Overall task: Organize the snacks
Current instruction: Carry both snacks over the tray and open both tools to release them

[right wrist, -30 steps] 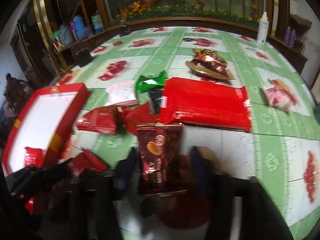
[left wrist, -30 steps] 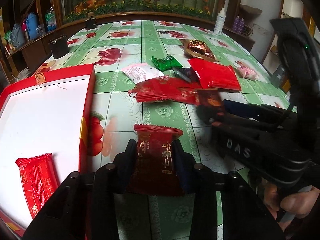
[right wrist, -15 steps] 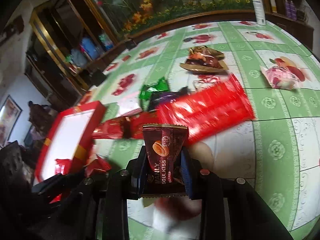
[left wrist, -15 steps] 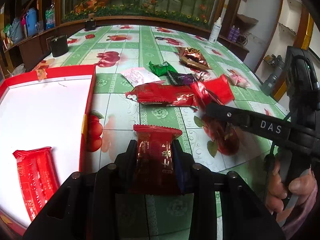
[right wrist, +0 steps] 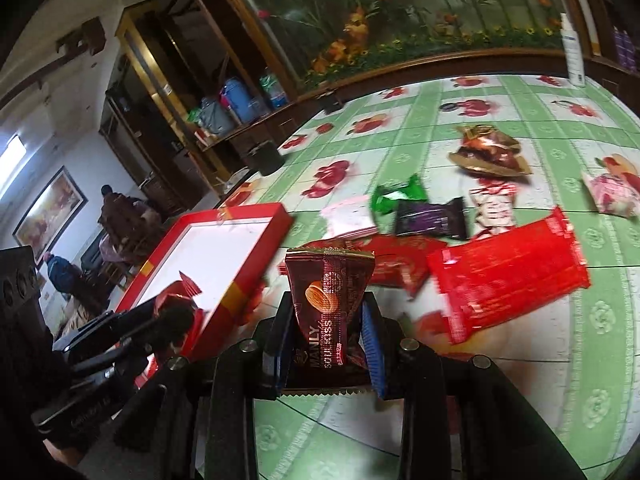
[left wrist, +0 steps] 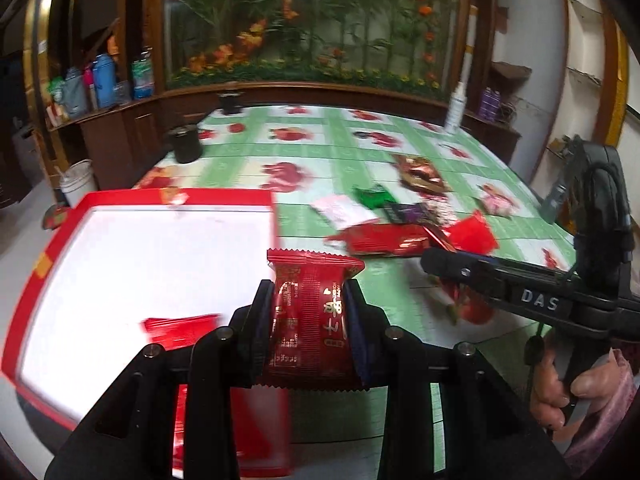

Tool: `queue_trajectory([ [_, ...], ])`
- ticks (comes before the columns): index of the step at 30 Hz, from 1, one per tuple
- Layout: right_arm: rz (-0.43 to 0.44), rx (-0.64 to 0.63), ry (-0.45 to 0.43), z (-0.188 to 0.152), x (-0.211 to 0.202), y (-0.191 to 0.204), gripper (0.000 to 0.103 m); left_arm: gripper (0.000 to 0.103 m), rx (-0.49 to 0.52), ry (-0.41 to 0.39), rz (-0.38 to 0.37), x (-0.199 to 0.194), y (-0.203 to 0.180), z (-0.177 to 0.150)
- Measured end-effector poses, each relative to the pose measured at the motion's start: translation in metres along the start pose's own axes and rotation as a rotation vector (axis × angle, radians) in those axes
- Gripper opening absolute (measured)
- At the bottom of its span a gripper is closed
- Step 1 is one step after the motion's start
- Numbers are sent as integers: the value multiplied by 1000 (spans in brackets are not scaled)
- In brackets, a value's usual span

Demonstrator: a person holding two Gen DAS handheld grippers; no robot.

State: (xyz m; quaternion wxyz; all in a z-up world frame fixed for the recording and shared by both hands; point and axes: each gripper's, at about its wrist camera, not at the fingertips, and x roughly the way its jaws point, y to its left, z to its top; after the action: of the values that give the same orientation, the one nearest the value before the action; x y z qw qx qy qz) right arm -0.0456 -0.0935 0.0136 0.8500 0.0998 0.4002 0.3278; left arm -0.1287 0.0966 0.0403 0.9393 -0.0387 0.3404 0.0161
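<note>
A lived-in home, likely a dining or sitting room. A table (right wrist: 520, 92) under a green-checked, fruit-printed oilcloth fills the middle. At twelve o'clock a large flower-and-bamboo mural (left wrist: 320, 20) spans the wall above a curved wooden sideboard (left wrist: 132, 120). At ten o'clock in the left wrist view, thermos flasks and bottles (left wrist: 104, 80) crowd its shelf. At nine o'clock in the right wrist view a framed picture (right wrist: 48, 208) hangs beside seated people (right wrist: 120, 216).
</note>
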Motion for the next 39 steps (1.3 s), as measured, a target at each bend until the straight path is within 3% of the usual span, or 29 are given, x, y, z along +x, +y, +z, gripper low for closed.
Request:
queue_trajectory([
  [8, 114, -90, 38, 0, 32, 62, 32, 32, -62, -25, 149, -11, 53, -9],
  [14, 168, -175, 105, -2, 70, 117, 32, 32, -113, -26, 222, -16, 88, -17],
  [21, 186, -219, 142, -6, 98, 150, 32, 32, -160, -7, 284, -12, 119, -21],
  [37, 134, -196, 171, -7, 113, 149, 37, 34, -193, 45, 359, 1, 138, -30],
  [38, 130, -197, 166, -6, 112, 149, 41, 37, -192, 45, 364, 0, 138, -30],
  [39, 127, -200, 160, -6, 111, 149, 44, 48, -194, 47, 368, 0, 138, -30],
])
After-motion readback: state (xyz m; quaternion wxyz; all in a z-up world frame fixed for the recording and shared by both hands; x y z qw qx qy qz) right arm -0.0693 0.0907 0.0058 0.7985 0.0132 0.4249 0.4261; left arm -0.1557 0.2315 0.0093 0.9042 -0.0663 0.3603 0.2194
